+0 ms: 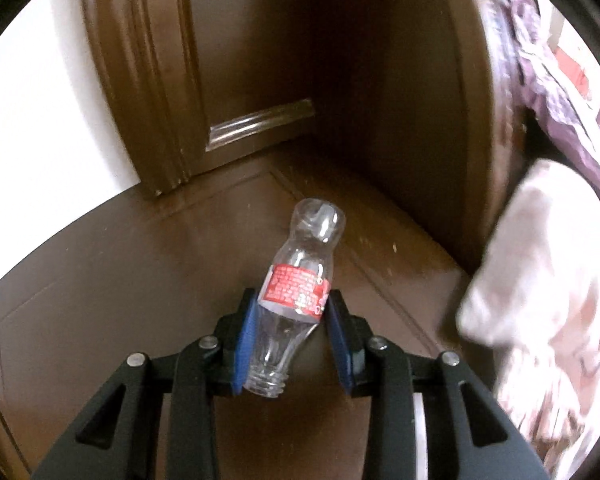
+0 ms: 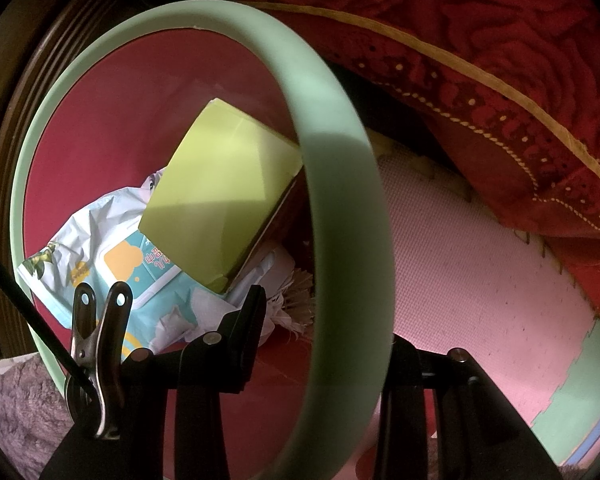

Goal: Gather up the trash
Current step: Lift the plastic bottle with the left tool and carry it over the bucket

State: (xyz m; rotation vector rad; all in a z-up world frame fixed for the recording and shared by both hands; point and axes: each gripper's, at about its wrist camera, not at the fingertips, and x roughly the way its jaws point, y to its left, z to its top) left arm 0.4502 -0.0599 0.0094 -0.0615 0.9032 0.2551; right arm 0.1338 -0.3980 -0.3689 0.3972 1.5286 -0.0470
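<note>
A clear plastic bottle [image 1: 298, 284] with a red label and no cap sits between the blue pads of my left gripper [image 1: 292, 300], which is shut on it; the open neck points back at the camera and the base hangs over the brown floor. My right gripper [image 2: 324, 332] is shut on the mint-green rim [image 2: 340, 184] of a red trash bin, with one finger [image 2: 248, 312] inside and the other hidden behind the rim. Inside the bin lie a yellow-green box [image 2: 220, 184], a blue-and-white wipes packet [image 2: 112, 248] and crumpled paper [image 2: 296, 300].
A brown door [image 1: 260, 60] and its frame stand ahead of the bottle, with a white wall [image 1: 32, 120] to the left. Pale pink cloth [image 1: 540, 280] hangs on the right. Beside the bin are a red bedspread [image 2: 500, 80], a pink mat [image 2: 480, 272] and a metal clip [image 2: 100, 340].
</note>
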